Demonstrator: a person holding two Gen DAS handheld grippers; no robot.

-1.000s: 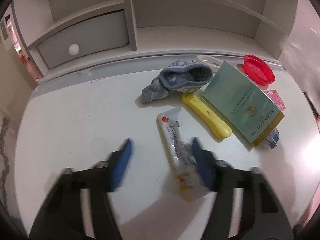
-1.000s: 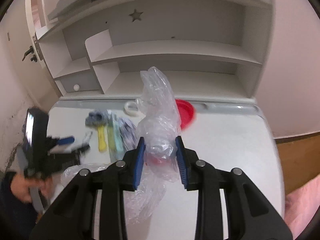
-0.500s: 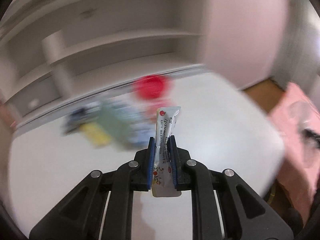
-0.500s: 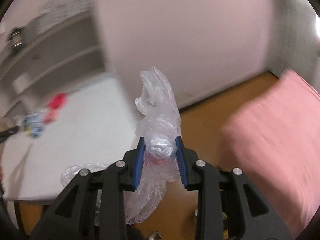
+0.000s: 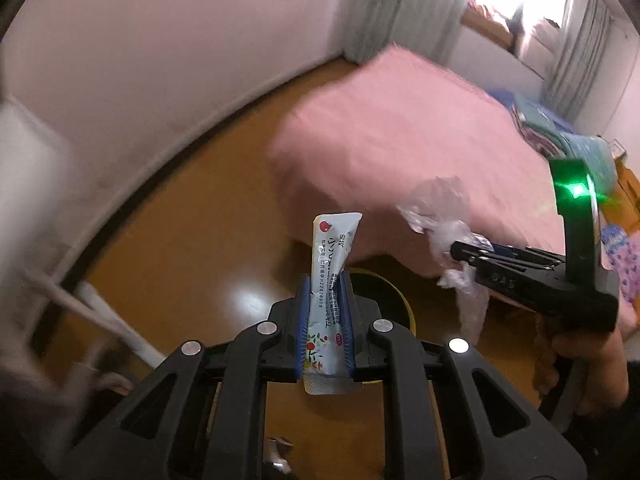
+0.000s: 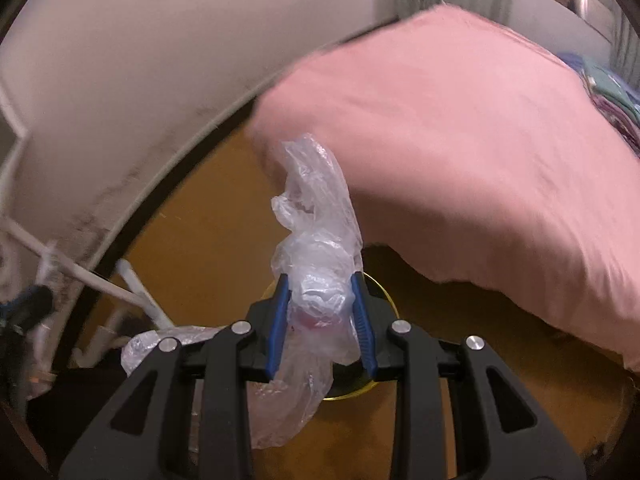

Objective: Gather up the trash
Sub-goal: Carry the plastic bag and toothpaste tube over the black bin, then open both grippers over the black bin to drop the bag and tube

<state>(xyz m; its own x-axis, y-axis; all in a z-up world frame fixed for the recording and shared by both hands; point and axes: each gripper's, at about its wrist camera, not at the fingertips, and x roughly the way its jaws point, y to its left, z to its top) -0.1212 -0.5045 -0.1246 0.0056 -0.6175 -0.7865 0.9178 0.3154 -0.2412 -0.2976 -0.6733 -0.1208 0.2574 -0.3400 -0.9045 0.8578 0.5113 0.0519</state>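
My left gripper (image 5: 324, 280) is shut on a white printed sachet wrapper (image 5: 330, 252), which sticks up between the blue pads. My right gripper (image 6: 322, 280) is shut on a crumpled clear plastic bag (image 6: 316, 232); in the left wrist view the same right gripper (image 5: 454, 250) reaches in from the right with the plastic bag (image 5: 436, 216) in its tips. Below both grippers sits a round bin with a yellow rim (image 5: 404, 304) on the wooden floor, seen partly behind the fingers; the bin rim (image 6: 390, 296) also shows behind the right fingers.
A bed with a pink cover (image 5: 400, 128) fills the right side, close to the bin. A pale wall with a dark skirting (image 5: 160, 80) curves along the left. White pipes or legs (image 5: 108, 316) stand at the lower left. A hand (image 5: 576, 356) holds the right gripper.
The left gripper closed on the sachet on the desk and lifted it. Both grippers swung away from the desk and downward, now over the floor and the bin beside the bed.
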